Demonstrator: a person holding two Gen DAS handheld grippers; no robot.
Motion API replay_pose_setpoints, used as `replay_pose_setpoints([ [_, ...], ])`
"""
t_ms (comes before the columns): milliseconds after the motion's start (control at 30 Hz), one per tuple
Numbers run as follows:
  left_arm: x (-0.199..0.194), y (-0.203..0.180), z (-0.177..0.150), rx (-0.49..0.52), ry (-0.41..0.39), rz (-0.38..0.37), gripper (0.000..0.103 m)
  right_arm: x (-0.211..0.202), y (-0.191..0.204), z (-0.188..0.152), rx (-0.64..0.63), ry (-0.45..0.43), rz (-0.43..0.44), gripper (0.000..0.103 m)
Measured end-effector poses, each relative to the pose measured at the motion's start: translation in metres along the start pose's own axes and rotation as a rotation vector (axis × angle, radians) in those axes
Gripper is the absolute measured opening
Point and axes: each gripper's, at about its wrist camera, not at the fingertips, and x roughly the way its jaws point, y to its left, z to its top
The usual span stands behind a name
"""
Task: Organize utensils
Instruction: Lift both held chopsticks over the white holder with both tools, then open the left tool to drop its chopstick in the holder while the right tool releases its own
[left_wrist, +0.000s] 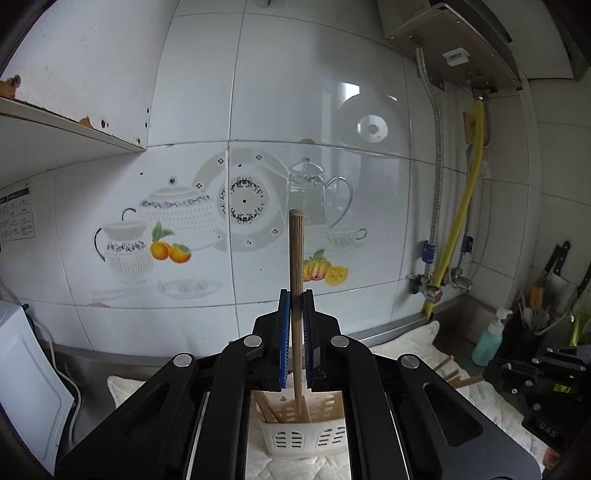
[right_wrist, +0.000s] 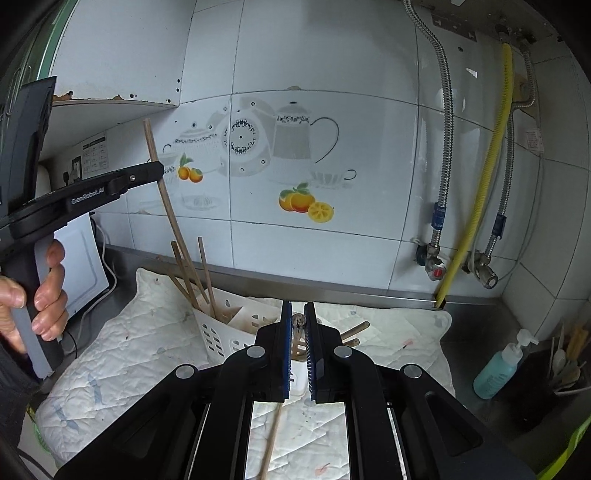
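My left gripper (left_wrist: 296, 295) is shut on a wooden chopstick (left_wrist: 296, 266) that stands upright, its lower end inside the white slotted utensil holder (left_wrist: 306, 439). The right wrist view shows the same chopstick (right_wrist: 164, 195) and the left gripper (right_wrist: 157, 171) above the holder (right_wrist: 221, 332), which has several other chopsticks in it. My right gripper (right_wrist: 298, 314) is nearly closed, and a small metal utensil tip (right_wrist: 298, 320) sits between its pads. More chopsticks (right_wrist: 352, 330) lie on the white quilted cloth (right_wrist: 388, 332) behind it, one (right_wrist: 271, 443) below it.
A tiled wall with teapot decals stands behind. Pipes and a yellow hose (right_wrist: 480, 192) run down at the right. A blue soap bottle (right_wrist: 498, 365) and a dark utensil caddy (right_wrist: 565, 365) stand at far right. A white appliance (left_wrist: 26, 387) is at left.
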Motion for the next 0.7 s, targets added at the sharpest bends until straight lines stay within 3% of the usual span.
replay_pose_setpoints([
  [333,0.05,0.021,-0.03,-0.063,0.12,0.022,0.006,0.024,-0.003,-0.002,0.025,0.041,0.02,0.007],
  [700,0.025,0.016,-0.036,-0.047,0.114,-0.001,0.008,0.001,0.001,-0.003,0.01,-0.008,-0.002,0.012],
])
